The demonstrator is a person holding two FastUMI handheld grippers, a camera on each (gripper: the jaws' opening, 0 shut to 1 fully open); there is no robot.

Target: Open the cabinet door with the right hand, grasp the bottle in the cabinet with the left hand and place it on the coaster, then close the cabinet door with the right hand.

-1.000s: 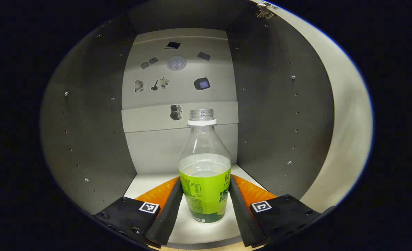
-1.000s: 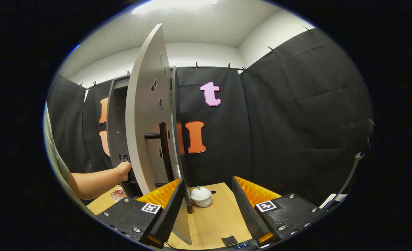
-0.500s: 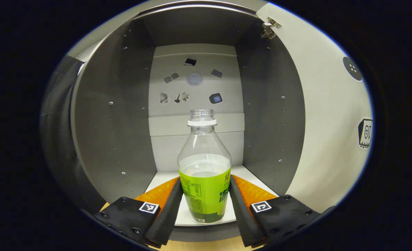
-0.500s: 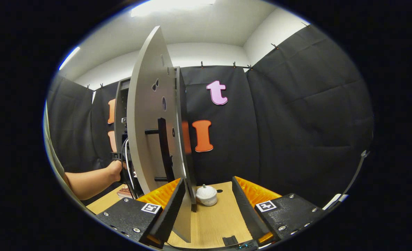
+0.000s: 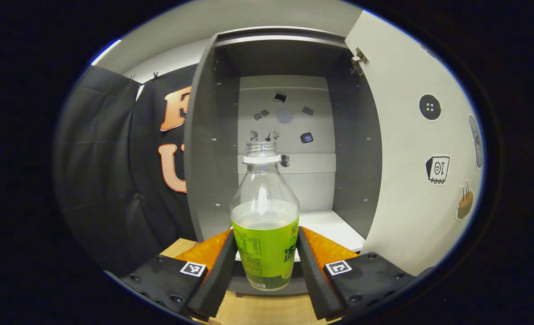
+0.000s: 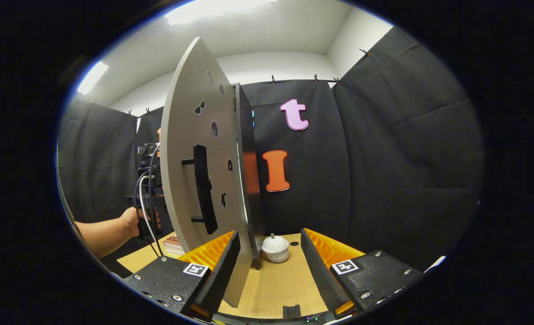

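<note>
Bottle (image 5: 265, 225) sits upright between the fingers of the left gripper (image 5: 265, 264), both pressing its green label, in front of the open cabinet (image 5: 285, 135) and above the wooden table (image 5: 262, 311). It is uncapped and partly full of clear liquid. The cabinet door (image 6: 194, 171) stands swung out, its edge between the spread fingers of the right gripper (image 6: 267, 271), which hold nothing. A hand (image 6: 136, 221) holds the other tool left of the door.
</note>
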